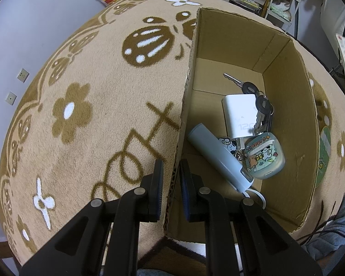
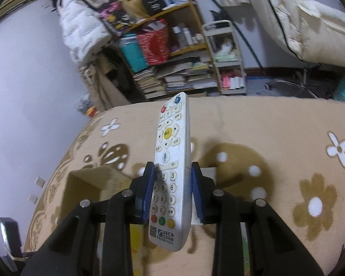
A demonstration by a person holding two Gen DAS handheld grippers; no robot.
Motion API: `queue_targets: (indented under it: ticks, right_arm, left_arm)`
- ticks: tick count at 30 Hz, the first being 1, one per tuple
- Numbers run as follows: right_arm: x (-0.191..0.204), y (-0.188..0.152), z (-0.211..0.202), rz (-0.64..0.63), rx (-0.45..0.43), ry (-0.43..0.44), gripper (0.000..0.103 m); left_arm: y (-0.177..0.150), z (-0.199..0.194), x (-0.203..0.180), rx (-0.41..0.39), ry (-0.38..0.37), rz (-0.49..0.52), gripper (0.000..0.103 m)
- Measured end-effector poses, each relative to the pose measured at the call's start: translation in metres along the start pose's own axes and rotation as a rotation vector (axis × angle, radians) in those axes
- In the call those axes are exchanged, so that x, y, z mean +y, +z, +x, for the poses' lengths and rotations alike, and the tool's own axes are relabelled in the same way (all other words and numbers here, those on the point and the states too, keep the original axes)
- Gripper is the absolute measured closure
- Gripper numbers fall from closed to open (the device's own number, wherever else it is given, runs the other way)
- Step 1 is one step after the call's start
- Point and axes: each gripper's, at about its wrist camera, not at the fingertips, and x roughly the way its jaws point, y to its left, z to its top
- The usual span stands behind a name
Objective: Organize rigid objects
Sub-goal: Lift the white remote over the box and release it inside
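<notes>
Landmark: the open brown cardboard box (image 1: pixel 285 105), standing on the beige plush blanket with brown flower and ladybird print (image 1: pixel 85 105); every place below is given from it

Left gripper (image 1: pixel 171 184): your jaws are nearly closed and pinch the box's near side wall, one blue pad outside and one inside; you are steadying the box

Right gripper (image 2: pixel 172 188): your blue pads (image 2: pixel 148 191) press both long edges of the white slim plastic remote control with numbered keys (image 2: pixel 172 168); it is clear of the blanket, held at the number-key section, power buttons pointing away from you

Box contents: pale blue plastic cylinder with a white cord (image 1: pixel 218 158) by the wall you hold; white rectangular charger block (image 1: pixel 240 115) mid-floor; bunch of silver keys with black heads (image 1: pixel 253 101) beyond it; clear rounded case with cartoon stickers (image 1: pixel 265 156) toward the opposite wall

Key relation: in the right wrist view the box (image 2: pixel 87 184) lies below and to the left of the remote, near but not under it; the remote's long axis runs along your fingers

Nearer hand: left is already on the box; right carries the load and must travel

Judgement, next move: carry left and down, tip the far end into the opening

Risk: the remote looks long against the free floor and may land on the charger or keys
</notes>
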Motion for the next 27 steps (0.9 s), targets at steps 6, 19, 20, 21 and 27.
queue_targets:
  ticks: [6, 19, 20, 21, 27]
  right_arm:
    - [0.037, -0.008, -0.006, -0.051, 0.03, 0.085, 0.07]
    - [0.098, -0.047, 0.002, -0.178, 0.122, 0.219, 0.07]
    - [0.101, -0.05, 0.004, -0.191, 0.132, 0.222, 0.07]
    - [0.104, -0.054, 0.007, -0.202, 0.142, 0.223, 0.07]
    - [0.113, -0.066, 0.014, -0.235, 0.175, 0.221, 0.07]
  left_arm:
    - [0.0, 0.0, 0.0, 0.0, -0.002, -0.002, 0.089]
    - [-0.001, 0.0, 0.0, 0.001, -0.005, -0.004, 0.089]
    - [-0.001, 0.0, 0.0, 0.001, -0.005, -0.004, 0.089]
    - [-0.001, 0.0, 0.0, 0.001, -0.005, -0.005, 0.089]
    - [-0.001, 0.0, -0.001, 0.002, -0.007, -0.006, 0.089]
